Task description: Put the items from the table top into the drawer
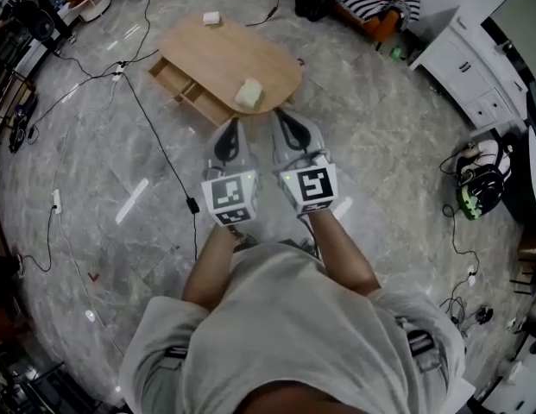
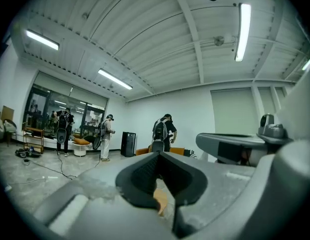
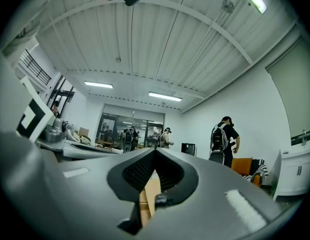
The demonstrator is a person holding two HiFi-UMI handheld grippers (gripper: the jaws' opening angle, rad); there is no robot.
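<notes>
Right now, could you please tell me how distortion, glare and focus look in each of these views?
Head view: strong fisheye bends the floor, corners go dark, table fairly sharp. Left gripper view: the ceiling strip light blows out, and the left tool up close is soft. Right gripper view: walls curve likewise, even light, dark rim.

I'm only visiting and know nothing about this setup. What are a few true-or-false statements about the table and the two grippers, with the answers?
1. The drawer of the table stands open. True.
2. The table top is bare. False: a pale block and a small white thing lie on it.
3. The left gripper holds the pale block. False: the block lies on the table, and this gripper is shut on nothing.
4. The right gripper is shut and empty. True.
</notes>
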